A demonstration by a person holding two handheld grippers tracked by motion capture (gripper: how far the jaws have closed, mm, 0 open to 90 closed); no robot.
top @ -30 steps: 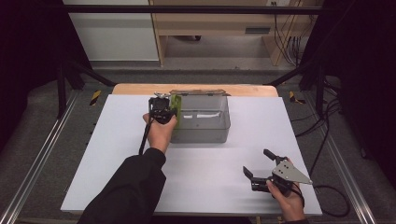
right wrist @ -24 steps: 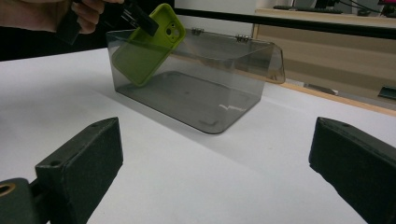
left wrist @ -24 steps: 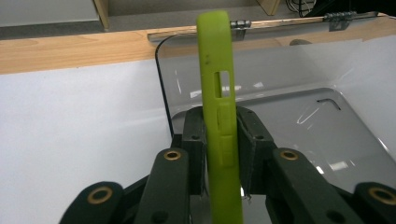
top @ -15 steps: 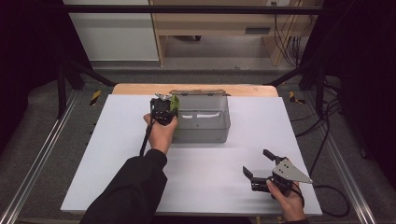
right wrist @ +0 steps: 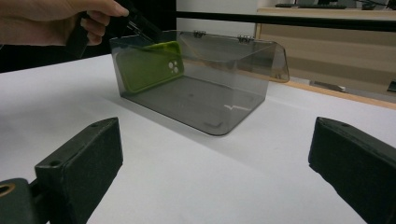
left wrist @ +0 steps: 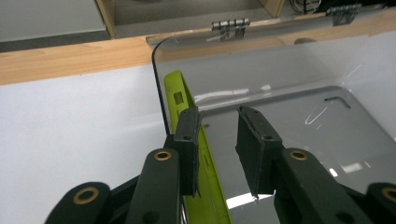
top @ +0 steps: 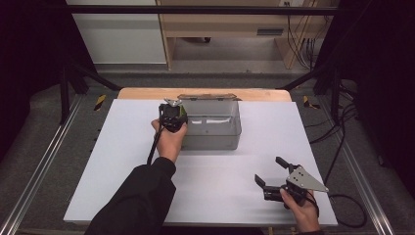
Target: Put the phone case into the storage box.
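Black jaws of the right gripper (top: 272, 175) spread wide and empty near the front right of the white table (top: 117, 161), low over the surface, well apart from everything else.

Farther in, at mid-table: smoked translucent box (top: 215, 128), lid swung back on two metal hinges (left wrist: 229, 27) toward the wooden strip at the far edge. Lime-green phone case (right wrist: 150, 65) inside, standing on edge against the box's left wall, camera holes toward the far end. Left gripper (left wrist: 218, 140) reaching down over that wall, jaws part-way apart and not clenched: one pad pressed close on the outer side of the case, the other standing free over the box floor with a clear gap. Whether the near pad truly touches the case or only sits just beside it cannot be told. Nothing gripped, judging from that gap.

Likely troubles from here: case tipping flat onto the box floor if the near pad nudges it while withdrawing; a light box sliding or lifting if a pad snags the thin wall; on a re-grasp, wall and case pinched together instead of the case alone; lid dropping forward onto the gripper if the box gets jolted.

No brand, label or readable writing anywhere on case, box or table.
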